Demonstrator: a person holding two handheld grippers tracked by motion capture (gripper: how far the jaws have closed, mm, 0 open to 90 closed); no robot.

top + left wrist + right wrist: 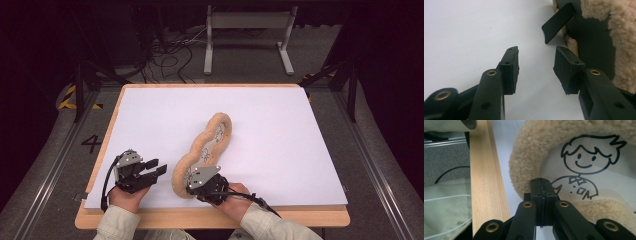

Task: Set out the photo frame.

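The right tool [541,185] pinches the fleece pad [206,150] near the surface's front edge; the left tool [154,169], spread, should grip the rim beside it.

Tan fleece cushion [207,147], cartoon-boy print

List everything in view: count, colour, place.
Fleecy pad: one, tan rim, pale centre with cartoon drawings, lying diagonally mid-table.
Table: one, white top, wooden edge.
Metal frame: one, grey, on the floor beyond the table.
Cables: several, black, on the floor behind the table.
Left hand-held gripper: one, black, open, beside the pad's near end.
Right hand-held gripper: one, black, shut at the pad's near rim.
Sleeves: two, pale, bottom edge.
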